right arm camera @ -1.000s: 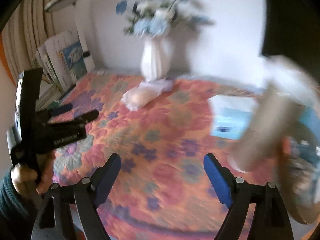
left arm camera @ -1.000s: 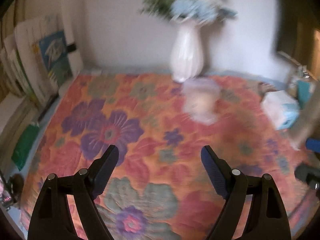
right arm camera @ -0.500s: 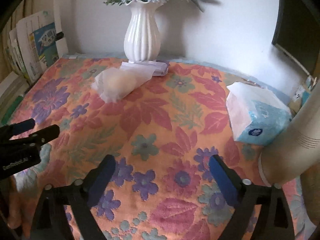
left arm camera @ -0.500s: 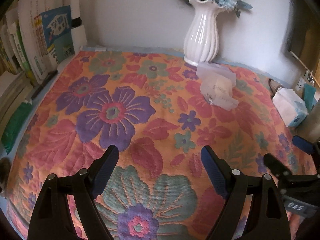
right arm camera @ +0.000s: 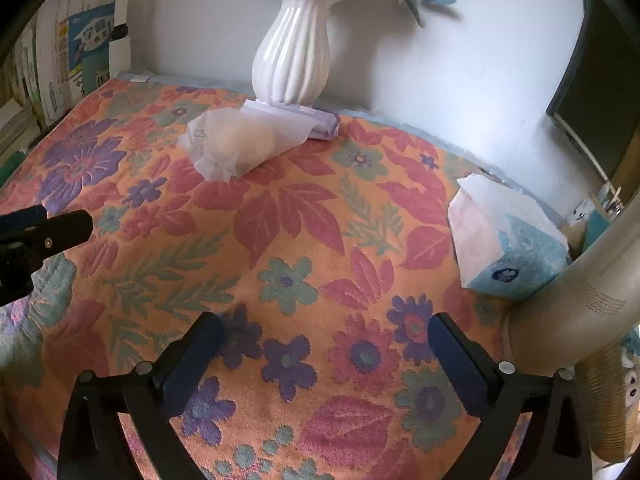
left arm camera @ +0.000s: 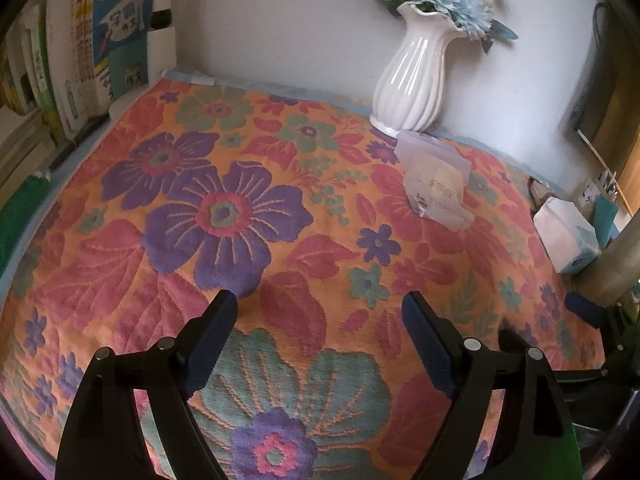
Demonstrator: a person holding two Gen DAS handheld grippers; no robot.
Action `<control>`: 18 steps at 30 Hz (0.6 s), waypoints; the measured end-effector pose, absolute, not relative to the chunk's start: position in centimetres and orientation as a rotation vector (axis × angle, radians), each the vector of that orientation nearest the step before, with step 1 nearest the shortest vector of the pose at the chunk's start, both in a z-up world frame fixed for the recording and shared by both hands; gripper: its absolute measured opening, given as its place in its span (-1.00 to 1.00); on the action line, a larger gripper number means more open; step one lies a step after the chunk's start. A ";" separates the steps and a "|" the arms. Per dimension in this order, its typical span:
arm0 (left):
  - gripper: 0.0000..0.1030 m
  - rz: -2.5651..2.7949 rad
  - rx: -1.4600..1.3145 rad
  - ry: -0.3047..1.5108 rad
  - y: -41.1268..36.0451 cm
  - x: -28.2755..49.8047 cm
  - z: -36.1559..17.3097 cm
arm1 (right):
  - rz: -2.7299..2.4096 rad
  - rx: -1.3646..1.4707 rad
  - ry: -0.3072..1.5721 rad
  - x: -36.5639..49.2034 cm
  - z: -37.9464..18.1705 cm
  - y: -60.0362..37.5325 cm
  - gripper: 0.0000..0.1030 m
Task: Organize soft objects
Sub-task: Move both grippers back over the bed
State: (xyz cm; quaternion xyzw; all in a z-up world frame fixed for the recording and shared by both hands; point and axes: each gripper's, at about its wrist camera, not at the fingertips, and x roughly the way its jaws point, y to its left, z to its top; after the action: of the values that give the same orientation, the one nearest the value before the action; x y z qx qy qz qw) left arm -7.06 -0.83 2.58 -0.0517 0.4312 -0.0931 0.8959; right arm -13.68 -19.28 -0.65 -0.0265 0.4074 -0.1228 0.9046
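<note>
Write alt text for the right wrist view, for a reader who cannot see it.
The right gripper, its jaws opening and empty, hovers over a floral tablecloth. A translucent bag lies in front of a white vase of blue flowers at the back wall, with a blue-and-white tissue pack at right. The left gripper pokes in at the left edge.

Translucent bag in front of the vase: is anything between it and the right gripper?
Nothing visible. The right gripper, jaws opening and empty, faces bare floral cloth up to the translucent bag. The tissue pack sits off to the right, the left gripper off to the left.
</note>
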 end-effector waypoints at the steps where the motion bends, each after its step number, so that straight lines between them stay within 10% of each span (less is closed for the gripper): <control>1: 0.62 -0.196 -0.107 0.894 -0.9 -7.0 2.6 | -0.248 -0.043 0.846 -13.6 -0.7 -19.4 1.00; 18: 0.62 -0.205 -0.091 0.904 -1.1 -6.9 2.5 | -0.171 0.125 0.896 -13.0 -1.5 -21.9 1.00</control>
State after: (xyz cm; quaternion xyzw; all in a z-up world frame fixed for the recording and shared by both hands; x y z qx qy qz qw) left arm -6.90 -1.14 2.47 -0.0440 0.4359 -0.0987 0.8935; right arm -12.95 -21.88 -1.46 0.0601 0.4323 -0.0824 0.8959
